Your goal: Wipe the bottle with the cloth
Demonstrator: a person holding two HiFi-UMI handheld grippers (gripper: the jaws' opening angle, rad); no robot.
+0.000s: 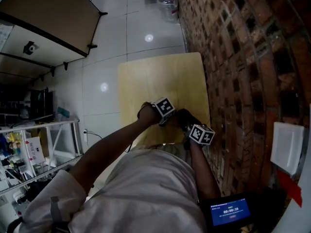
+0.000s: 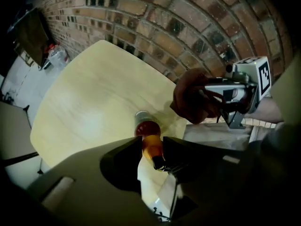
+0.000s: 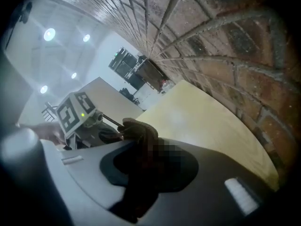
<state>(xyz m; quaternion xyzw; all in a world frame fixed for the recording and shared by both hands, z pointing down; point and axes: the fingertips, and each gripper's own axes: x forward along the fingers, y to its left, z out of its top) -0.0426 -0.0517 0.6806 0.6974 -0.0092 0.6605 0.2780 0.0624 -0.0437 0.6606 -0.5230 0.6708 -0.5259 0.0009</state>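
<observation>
Bottle (image 2: pixel 146 128): amber, red-topped, over tan table (image 2: pixel 94 93) beside brick wall (image 2: pixel 188 22).
Left gripper (image 2: pixel 151 147): jaws clamped on bottle.
Right gripper (image 3: pixel 150 149): jaws pinch bunched brown cloth (image 3: pixel 138 131), near bottle, apart.

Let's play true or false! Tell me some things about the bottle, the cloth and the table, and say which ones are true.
1. The left gripper has the bottle between its fingers. True.
2. The cloth is bright white. False: it is dark brown.
3. The right gripper holds the cloth. True.
4. The table stands beside a window. False: it stands beside a brick wall.
5. The bottle stands alone on the floor. False: it is over the table, in the left gripper.
</observation>
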